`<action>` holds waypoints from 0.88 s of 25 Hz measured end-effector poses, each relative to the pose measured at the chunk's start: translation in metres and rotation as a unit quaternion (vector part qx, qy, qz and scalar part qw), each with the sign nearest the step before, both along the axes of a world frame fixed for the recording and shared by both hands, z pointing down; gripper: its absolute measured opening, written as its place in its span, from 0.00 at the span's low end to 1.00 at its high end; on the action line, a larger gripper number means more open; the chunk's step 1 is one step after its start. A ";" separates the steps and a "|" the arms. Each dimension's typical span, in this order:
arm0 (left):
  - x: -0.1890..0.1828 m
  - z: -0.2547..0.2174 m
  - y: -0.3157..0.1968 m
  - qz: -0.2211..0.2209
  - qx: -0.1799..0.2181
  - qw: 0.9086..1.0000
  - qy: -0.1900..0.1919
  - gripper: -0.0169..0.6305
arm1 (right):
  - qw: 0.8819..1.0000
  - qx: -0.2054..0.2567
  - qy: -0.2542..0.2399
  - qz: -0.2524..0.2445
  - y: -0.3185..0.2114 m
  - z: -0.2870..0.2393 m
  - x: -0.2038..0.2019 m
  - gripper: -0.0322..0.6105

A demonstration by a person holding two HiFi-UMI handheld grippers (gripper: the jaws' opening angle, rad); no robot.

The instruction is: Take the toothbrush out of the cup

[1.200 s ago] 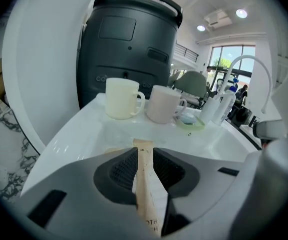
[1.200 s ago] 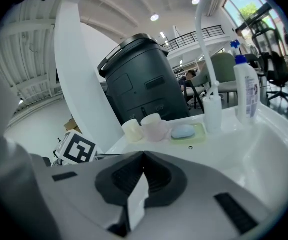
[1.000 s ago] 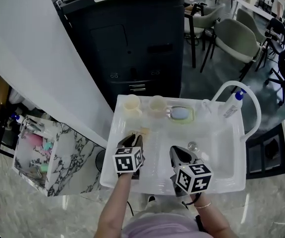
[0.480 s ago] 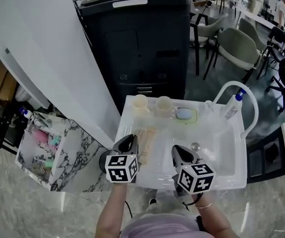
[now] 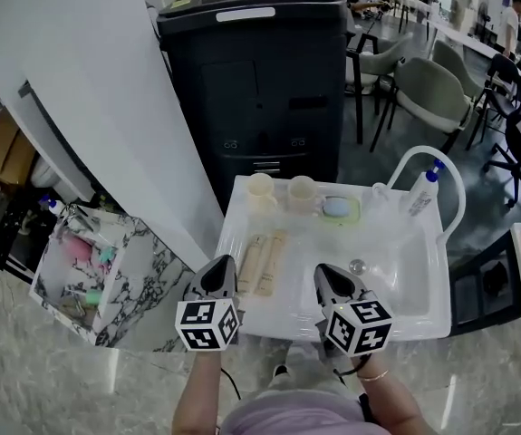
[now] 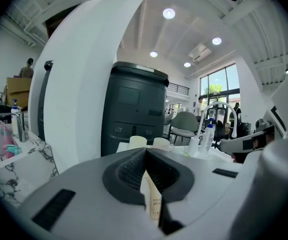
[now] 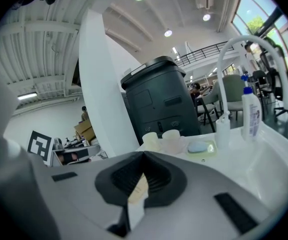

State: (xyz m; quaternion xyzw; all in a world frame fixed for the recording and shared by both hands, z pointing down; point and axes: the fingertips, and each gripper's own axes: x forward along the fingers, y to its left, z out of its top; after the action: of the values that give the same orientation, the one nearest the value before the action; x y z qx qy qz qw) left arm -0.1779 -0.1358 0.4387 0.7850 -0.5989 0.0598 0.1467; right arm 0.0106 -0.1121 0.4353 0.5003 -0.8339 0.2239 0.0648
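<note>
Reference: the sink [image 5: 416, 284]. Two boxed toothbrushes [image 5: 262, 263] lie flat and side by side on the sink's left shelf. They sit just in front of the two cups [image 5: 260, 189] at its back-left corner. No brush stands up out of either cup (cup insides not visible from here).

At the sink's front-left edge hangs the left gripper [image 5: 218, 270], near the packs and not touching them. Its jaws have just been closing and now meet, with nothing between them. Over the sink's front rim is the right gripper [image 5: 331, 281], jaws also together and empty.

Judgement: removal looks done, and the step in hand is clearing off. To do it well, take the left tips away from the sink high enough not to nudge the nearer pack. Keep the right one off the basin wall.
</note>
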 end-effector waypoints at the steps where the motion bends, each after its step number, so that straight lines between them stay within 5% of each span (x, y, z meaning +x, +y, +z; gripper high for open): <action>1: -0.002 -0.001 0.003 -0.001 0.002 1.000 0.001 0.03 | 1.000 0.005 -0.004 -0.002 0.002 -0.003 -0.001 0.05; 22: -0.015 -0.013 0.018 -0.001 0.020 1.000 0.006 0.03 | 0.999 0.029 0.023 -0.016 0.015 -0.015 -0.015 0.05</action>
State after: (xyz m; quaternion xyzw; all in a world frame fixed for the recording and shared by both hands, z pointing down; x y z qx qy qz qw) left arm -0.1927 -0.1174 0.4259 0.7873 -0.6001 0.0434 0.1346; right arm -0.0043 -0.0970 0.4208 0.4932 -0.8464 0.1871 0.0735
